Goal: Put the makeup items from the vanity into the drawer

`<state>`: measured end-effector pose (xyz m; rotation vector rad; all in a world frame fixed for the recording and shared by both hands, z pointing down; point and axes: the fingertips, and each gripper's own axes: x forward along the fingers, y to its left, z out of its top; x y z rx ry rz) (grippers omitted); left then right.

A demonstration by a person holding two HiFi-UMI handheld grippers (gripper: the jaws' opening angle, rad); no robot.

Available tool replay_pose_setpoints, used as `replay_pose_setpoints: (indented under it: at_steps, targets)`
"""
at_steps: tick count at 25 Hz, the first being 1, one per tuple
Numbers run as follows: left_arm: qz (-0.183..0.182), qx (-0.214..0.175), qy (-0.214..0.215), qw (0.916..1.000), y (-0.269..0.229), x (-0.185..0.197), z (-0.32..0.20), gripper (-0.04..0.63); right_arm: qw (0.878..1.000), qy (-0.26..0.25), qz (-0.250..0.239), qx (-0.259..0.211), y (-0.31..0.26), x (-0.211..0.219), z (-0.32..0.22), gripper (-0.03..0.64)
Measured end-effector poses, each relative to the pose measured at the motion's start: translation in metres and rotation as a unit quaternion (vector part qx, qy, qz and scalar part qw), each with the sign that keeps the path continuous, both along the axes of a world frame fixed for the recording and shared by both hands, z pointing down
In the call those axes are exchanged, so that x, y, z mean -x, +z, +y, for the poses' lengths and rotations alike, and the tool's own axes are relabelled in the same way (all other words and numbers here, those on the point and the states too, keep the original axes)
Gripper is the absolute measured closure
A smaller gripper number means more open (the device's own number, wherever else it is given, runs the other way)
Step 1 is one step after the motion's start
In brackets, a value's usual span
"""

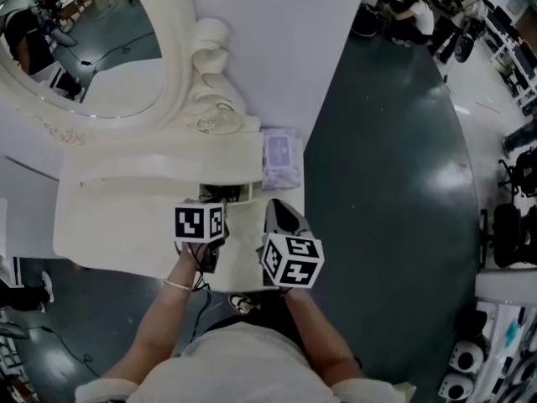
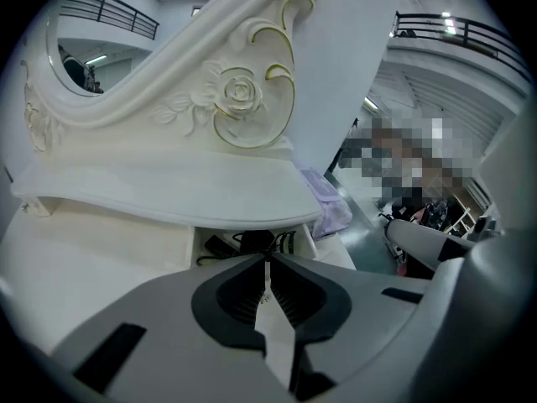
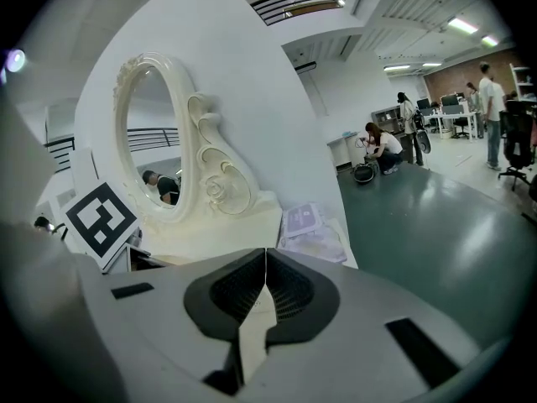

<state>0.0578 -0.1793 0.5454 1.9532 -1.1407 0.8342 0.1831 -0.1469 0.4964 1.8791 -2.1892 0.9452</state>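
Step in hand: as I read it, the person is standing between items, carrying nothing and facing the open drawer (image 1: 225, 193) of the white vanity (image 1: 126, 225).
Left gripper (image 2: 267, 263): it is pointing down at the drawer front, with its jaws pressing together on nothing.
Right gripper (image 3: 266, 254): it is hanging just right of the left one and aiming flatter; its jaws are also meeting, with nothing between them.
Drawer: it is sitting open under the curved upper shelf (image 2: 168, 196) and showing some dark items inside that I cannot name.
Makeup left out: a purple packet (image 1: 281, 154) in clear wrap is lying at the far right end of the vanity, beyond the right gripper and well clear of the drawer.
Next move: I'd say the right gripper is facing a reach to the far right, spreading its jaws and pinching the packet by an edge. The packet then needs bringing back left to the drawer.
In the way: the shelf is overhanging the drawer mouth, so a drop probably needs to come from the near side. The left gripper's marker cube (image 3: 101, 221) is crowding that same spot.
Around: the oval mirror (image 1: 92, 49) and carved rose (image 2: 239, 95) are rising behind. People (image 1: 415, 11) are working far off across the dark green floor (image 1: 394, 183).
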Motion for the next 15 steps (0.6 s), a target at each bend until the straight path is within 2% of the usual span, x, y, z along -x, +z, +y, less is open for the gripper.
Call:
replay_pose_setpoints:
  at_steps: [7,13,15]
  targets:
    - [-0.003,0.0,0.014,0.9999,0.007,-0.008,-0.008,0.568,1.0,-0.004,0.0,0.01,0.007,-0.002,-0.014,0.598]
    - [0.033,-0.001,0.026,0.9991,0.006,-0.015,-0.006,0.566,1.0,-0.008,0.0,0.016,0.013,-0.001,-0.022,0.598]
    - [0.042,-0.003,0.028,0.9987,0.005,-0.016,-0.005,0.545,1.0,-0.008,-0.002,0.016,0.013,-0.001,-0.023,0.598]
